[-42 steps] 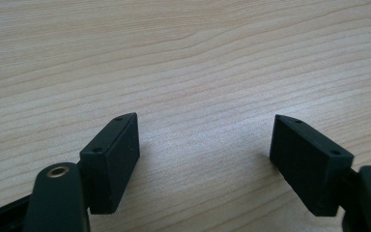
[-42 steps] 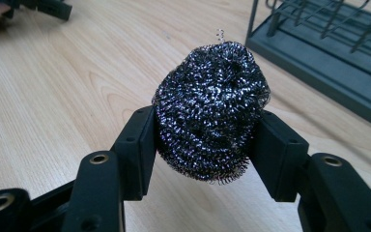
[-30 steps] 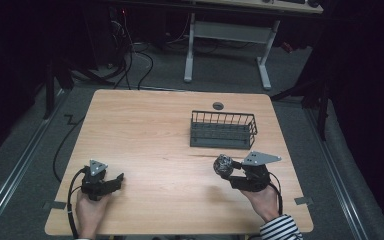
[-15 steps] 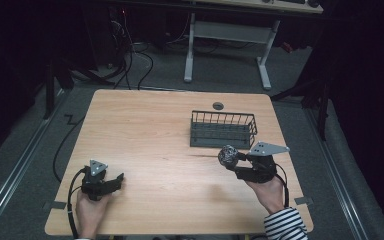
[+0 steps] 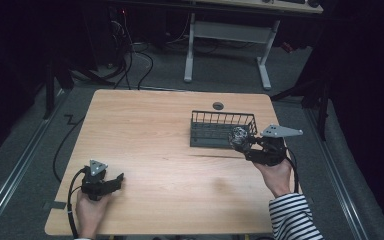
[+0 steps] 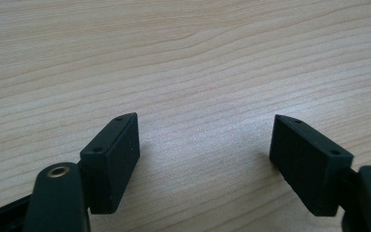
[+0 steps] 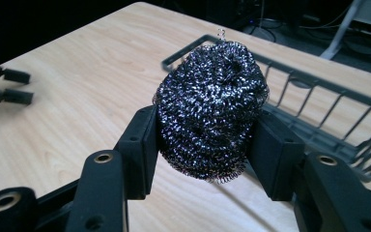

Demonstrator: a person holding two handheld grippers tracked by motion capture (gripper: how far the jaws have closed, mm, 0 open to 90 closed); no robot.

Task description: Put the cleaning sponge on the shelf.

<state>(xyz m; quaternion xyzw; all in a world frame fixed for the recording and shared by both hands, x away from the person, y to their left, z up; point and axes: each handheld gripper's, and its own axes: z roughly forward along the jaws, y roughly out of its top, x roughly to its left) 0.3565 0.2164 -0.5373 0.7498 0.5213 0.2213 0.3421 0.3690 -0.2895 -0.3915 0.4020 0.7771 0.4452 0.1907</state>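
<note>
Steel scourer (image 7: 210, 108) clamped in R gripper (image 7: 207, 145)

A light wooden table (image 5: 145, 130) carries a dark wire basket (image 5: 215, 131).

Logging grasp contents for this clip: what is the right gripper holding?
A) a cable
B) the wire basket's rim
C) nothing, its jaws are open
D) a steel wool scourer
D: the right gripper has both jaws pressed against a steel wool scourer, lifted off the table beside the wire basket.
</note>
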